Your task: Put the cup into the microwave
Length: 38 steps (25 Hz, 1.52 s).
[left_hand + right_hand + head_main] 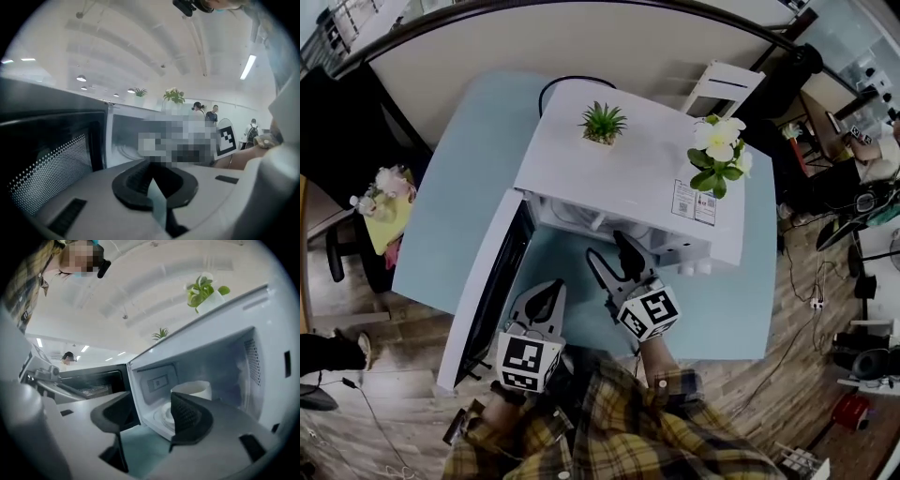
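The cup (192, 389) stands upright inside the microwave (619, 164), on the pale turntable (165, 417) toward the right of the cavity, so the placing looks done and the door (487, 281) remains to be closed. The door hangs wide open at the lower left of the head view, over the blue counter (441, 187).

The right gripper (607, 248) hovers just in front of the cavity mouth. Its jaws are spread wide and hold nothing, and only counter and the oven's sill show between them. The left gripper (548, 292) sits just beside the door's inner face. Its jaws seem to be drawn together on nothing, though a mosaic patch covers their tips in its own view, so I am not certain.

The main risks, as I judge them:
- If the door swings while the right gripper is at the opening, it will strike that gripper.
- If the right gripper drifts forward, its right jaw could knock or tip the cup.
- A hard slam could shake the green plant (602, 122) and the white flowers (719, 150) on the microwave's top.
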### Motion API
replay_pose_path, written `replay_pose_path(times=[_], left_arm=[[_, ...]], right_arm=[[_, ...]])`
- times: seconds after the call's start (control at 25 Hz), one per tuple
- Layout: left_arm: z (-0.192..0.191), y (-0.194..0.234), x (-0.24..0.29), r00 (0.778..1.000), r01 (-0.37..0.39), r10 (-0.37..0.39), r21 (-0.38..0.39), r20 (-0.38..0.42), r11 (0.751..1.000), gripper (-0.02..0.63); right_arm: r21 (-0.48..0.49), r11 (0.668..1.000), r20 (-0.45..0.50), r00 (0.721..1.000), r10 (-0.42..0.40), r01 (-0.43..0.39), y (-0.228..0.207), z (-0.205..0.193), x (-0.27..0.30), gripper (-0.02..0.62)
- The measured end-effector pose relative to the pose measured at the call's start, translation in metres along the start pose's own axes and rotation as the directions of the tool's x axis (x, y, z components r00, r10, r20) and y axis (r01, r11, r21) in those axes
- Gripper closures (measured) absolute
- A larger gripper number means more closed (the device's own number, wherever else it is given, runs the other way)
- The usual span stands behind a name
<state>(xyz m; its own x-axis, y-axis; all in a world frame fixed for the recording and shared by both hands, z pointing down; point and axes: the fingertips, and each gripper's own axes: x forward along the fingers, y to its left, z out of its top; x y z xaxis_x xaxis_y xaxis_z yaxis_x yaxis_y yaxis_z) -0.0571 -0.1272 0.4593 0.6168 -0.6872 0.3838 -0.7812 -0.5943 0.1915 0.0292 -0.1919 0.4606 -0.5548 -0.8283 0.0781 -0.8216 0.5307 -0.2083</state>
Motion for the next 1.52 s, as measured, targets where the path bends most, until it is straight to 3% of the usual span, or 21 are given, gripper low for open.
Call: replay_pose_path(times=[0.56, 1.2, 1.52], left_arm=[[0.045, -0.017, -0.004, 0.995, 0.045, -0.048, 0.038, 0.091, 0.998, 0.614], [0.054, -0.044, -0.011, 0.991, 0.071, -0.077, 0.055, 0.111, 0.996, 0.614], [0.05, -0.051, -0.013, 0.991, 0.066, -0.07, 0.045, 0.115, 0.997, 0.614]], right_arm=[[-0.053, 0.997, 0.007, 0.999, 0.049, -0.049, 0.025, 0.061, -0.048, 0.353], [-0.089, 0.995, -0.018, 0.999, 0.036, -0.037, 0.027, 0.08, -0.104, 0.551], [-0.063, 0.997, -0.016, 0.999, 0.033, -0.034, 0.022, 0.073, -0.126, 0.592]])
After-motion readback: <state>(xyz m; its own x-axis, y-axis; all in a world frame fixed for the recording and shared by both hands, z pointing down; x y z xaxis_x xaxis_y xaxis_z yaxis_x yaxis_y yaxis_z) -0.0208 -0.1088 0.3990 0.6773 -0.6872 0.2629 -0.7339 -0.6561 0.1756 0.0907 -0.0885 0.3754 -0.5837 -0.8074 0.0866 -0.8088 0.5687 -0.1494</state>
